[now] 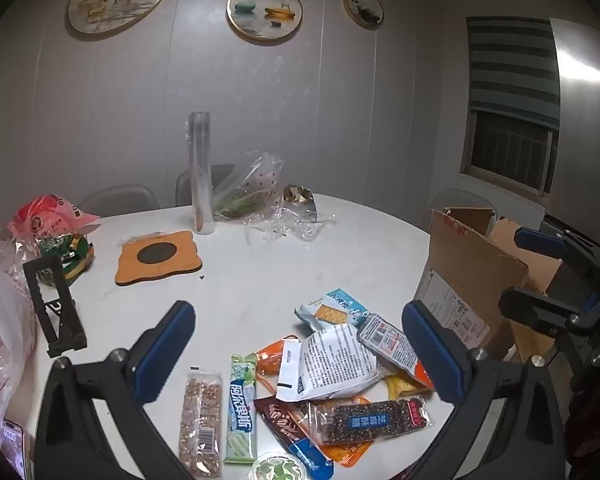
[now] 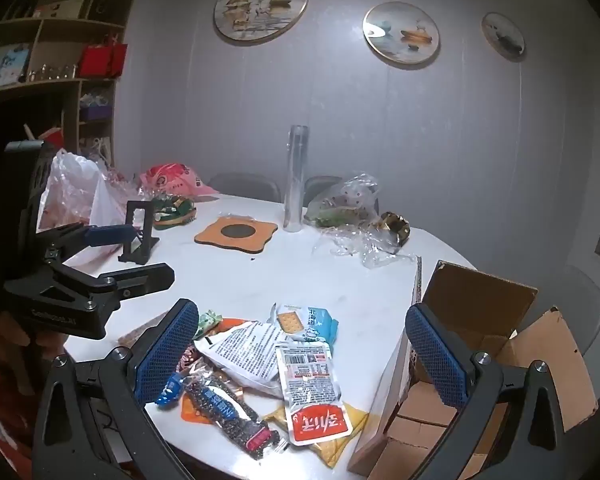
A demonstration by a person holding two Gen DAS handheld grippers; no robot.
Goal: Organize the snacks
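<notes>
snacks (image 1: 328, 372) heaped loose at the near edge of the white table (image 1: 240, 280), none in the cardboard box (image 2: 472, 308) yet by the look of it. box stands at the heap's right side, flaps up. both grippers released, fingers wide, grasping nothing — left gripper (image 1: 296, 352) and right gripper (image 2: 300, 356) each hang over the pile. red-ended packet (image 2: 312, 392) lies lengthwise away from the right fingers and nearest the box — right hand looks better placed for it.

Dim indoor light, glare upper right, fisheye edges warped, dark corners
</notes>
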